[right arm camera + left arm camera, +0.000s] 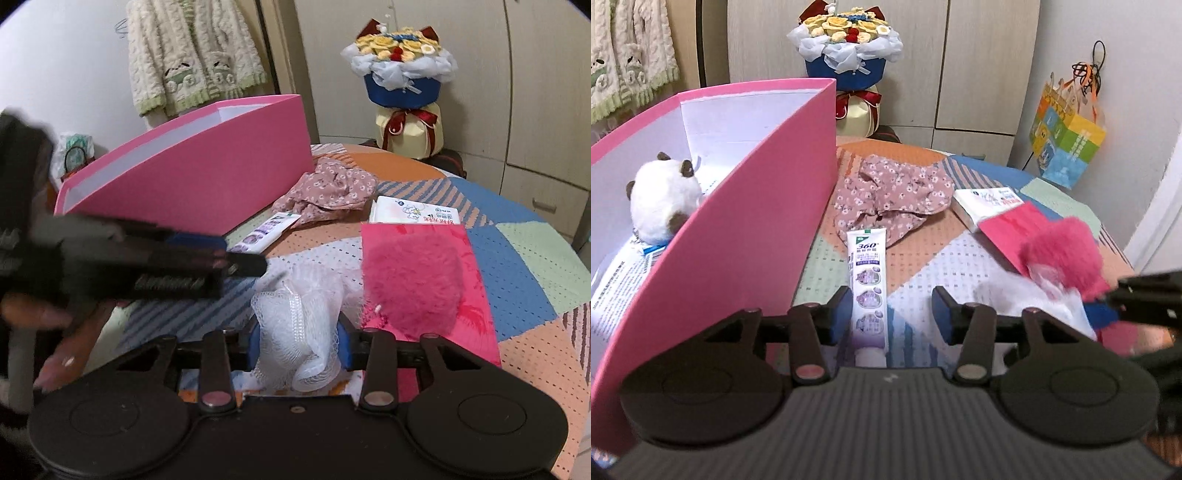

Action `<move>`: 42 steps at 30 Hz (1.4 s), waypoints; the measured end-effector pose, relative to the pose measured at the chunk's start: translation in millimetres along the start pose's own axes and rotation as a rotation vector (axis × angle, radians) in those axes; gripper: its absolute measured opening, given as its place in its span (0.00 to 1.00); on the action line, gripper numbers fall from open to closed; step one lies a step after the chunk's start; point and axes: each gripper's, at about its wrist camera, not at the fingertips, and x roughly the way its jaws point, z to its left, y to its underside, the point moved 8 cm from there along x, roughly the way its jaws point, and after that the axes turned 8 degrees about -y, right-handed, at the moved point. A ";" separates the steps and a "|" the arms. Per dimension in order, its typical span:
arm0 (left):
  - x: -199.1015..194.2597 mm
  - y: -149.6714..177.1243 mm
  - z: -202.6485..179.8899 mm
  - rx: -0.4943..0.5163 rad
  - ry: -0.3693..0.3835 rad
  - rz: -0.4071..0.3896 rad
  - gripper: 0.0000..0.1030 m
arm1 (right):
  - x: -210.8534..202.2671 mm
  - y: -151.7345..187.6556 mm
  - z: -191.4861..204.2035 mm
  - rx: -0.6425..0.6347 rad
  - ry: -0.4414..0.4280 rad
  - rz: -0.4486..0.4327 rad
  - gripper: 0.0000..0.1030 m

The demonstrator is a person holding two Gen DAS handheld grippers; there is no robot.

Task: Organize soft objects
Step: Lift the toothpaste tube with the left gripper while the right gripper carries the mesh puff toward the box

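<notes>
Table (517, 251): round, under a patchwork cloth of orange, blue, green and white.
Pink box (768, 221): tall, open-topped, on the table's left side; a white plush toy (661, 203) sits inside on printed paper.
Floral cloth (890, 195): crumpled beside the box's right wall, toward the far edge.
Pink card (436, 295): flat on the right half of the table, with a pink fluffy pad (413, 280) lying on it.
White mesh sponge (299, 325): near the front edge, just left of the card.
Tissue pack (413, 214): behind the card.
Toothpaste tube (868, 273): lying lengthwise beside the box.
Right gripper (300, 341): jaws closed on the mesh sponge (pads pressing both sides).
Left gripper (890, 310): jaws parted, gripping nothing; the tube lies under the gap, close by the left pad.
</notes>
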 end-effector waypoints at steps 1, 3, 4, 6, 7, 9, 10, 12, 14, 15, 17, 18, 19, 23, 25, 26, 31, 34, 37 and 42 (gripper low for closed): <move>2.2 -0.3 -1.1 0.004 -0.002 -0.004 0.46 | -0.2 1.6 1.9 -0.011 0.001 0.000 0.46; 9.0 1.5 -3.9 0.032 -0.017 -0.003 0.47 | 1.1 5.2 6.4 -0.043 0.021 0.002 0.48; 14.9 5.7 -4.2 0.040 -0.022 0.021 0.47 | 2.9 6.8 8.1 -0.064 0.039 0.005 0.49; 15.5 9.0 -5.5 0.051 -0.031 -0.004 0.47 | 3.9 10.1 10.6 -0.079 0.057 0.005 0.51; 14.9 10.0 -6.4 0.058 -0.038 -0.010 0.47 | 5.3 11.1 11.0 -0.080 0.069 0.001 0.52; 13.9 11.4 -6.8 0.059 -0.057 -0.027 0.40 | 4.9 12.4 12.0 -0.088 0.086 -0.007 0.53; 13.4 11.3 -7.5 0.071 -0.073 -0.039 0.29 | 5.3 12.2 13.9 -0.091 0.098 -0.009 0.54; 12.8 12.2 -7.9 0.081 -0.085 -0.052 0.24 | 5.5 12.5 17.5 -0.096 0.110 -0.013 0.51; 11.0 11.4 -4.5 0.066 -0.082 -0.055 0.23 | 5.2 12.8 21.1 -0.076 0.115 -0.021 0.47; 10.7 10.9 -3.3 0.057 -0.079 -0.056 0.22 | 4.6 12.9 22.1 -0.061 0.130 -0.026 0.46; 9.1 10.6 -0.7 0.048 -0.086 -0.063 0.22 | 1.1 11.8 24.2 -0.039 0.154 -0.043 0.44; 7.4 11.1 -0.1 0.052 -0.091 -0.073 0.22 | -1.2 11.1 25.6 -0.034 0.160 -0.054 0.43; 5.2 11.4 0.6 0.052 -0.096 -0.085 0.22 | -4.4 10.6 28.7 -0.031 0.172 -0.069 0.43; -7.5 12.4 1.1 0.058 -0.084 -0.111 0.22 | -12.8 11.3 35.9 -0.017 0.207 -0.101 0.41; -15.3 13.9 1.5 0.056 -0.067 -0.118 0.22 | -15.2 14.2 35.6 -0.002 0.231 -0.101 0.41; -19.2 14.8 2.0 0.054 -0.057 -0.120 0.22 | -16.7 15.6 35.1 0.007 0.244 -0.097 0.41; -39.8 22.0 3.6 0.053 -0.005 -0.123 0.21 | -27.2 23.6 42.7 0.026 0.247 -0.104 0.41; -52.3 27.7 6.5 0.047 0.033 -0.118 0.22 | -33.2 28.4 49.2 0.031 0.248 -0.101 0.41; -65.2 34.7 7.6 0.047 0.073 -0.110 0.22 | -37.6 33.6 53.1 0.044 0.255 -0.087 0.41; -83.1 46.4 10.4 0.063 0.125 -0.086 0.22 | -42.0 45.9 59.7 0.065 0.252 -0.034 0.41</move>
